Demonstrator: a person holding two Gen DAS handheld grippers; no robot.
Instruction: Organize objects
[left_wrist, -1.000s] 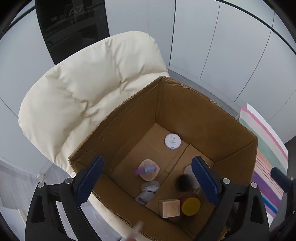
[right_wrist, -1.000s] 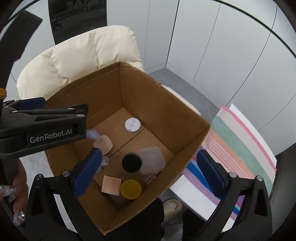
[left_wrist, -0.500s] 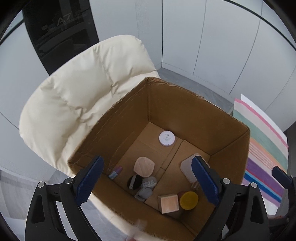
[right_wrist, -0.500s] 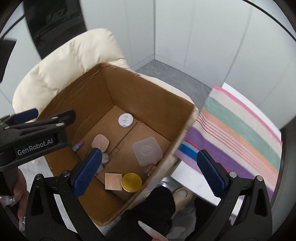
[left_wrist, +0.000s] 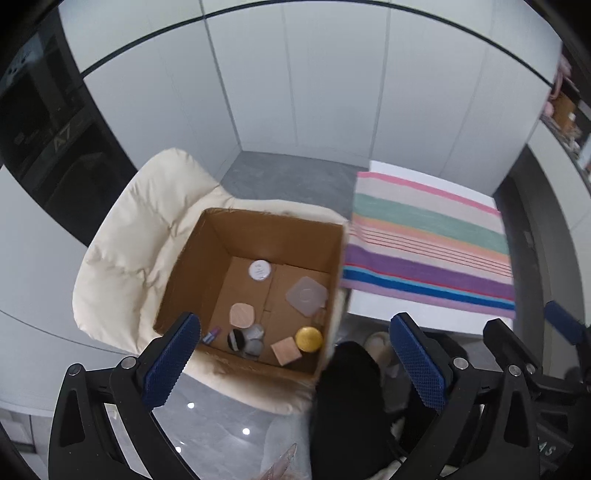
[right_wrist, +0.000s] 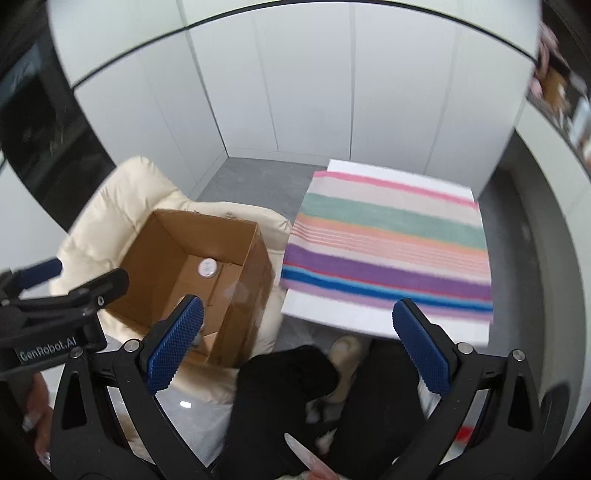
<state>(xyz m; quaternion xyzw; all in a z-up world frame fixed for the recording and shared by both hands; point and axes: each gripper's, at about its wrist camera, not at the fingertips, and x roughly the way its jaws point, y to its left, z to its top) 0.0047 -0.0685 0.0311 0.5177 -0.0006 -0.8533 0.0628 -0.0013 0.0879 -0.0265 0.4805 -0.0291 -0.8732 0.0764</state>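
I am looking down on a cream padded chair (left_wrist: 122, 258) that is carrying an open cardboard box (left_wrist: 207, 273). Just right of it, a striped cloth (left_wrist: 428, 243) is lying across a white worktop (left_wrist: 413, 317).

The things to organize are sitting on the box floor: a translucent square lid (left_wrist: 306, 295) to the right, a white round tin (left_wrist: 259, 270) toward the far wall, a peach puff (left_wrist: 242, 315) in the middle, and along the near wall a gold round tin (left_wrist: 308, 339), a peach square block (left_wrist: 285, 351), a black round piece (left_wrist: 234, 339) and a small purple tube (left_wrist: 211, 335).

My left tool (left_wrist: 295, 363) is hovering above the box, its jaws opening to their widest with nothing between them. My right tool (right_wrist: 297, 347) is hanging over the person's dark trousers (right_wrist: 284, 391), jaws wide and empty.
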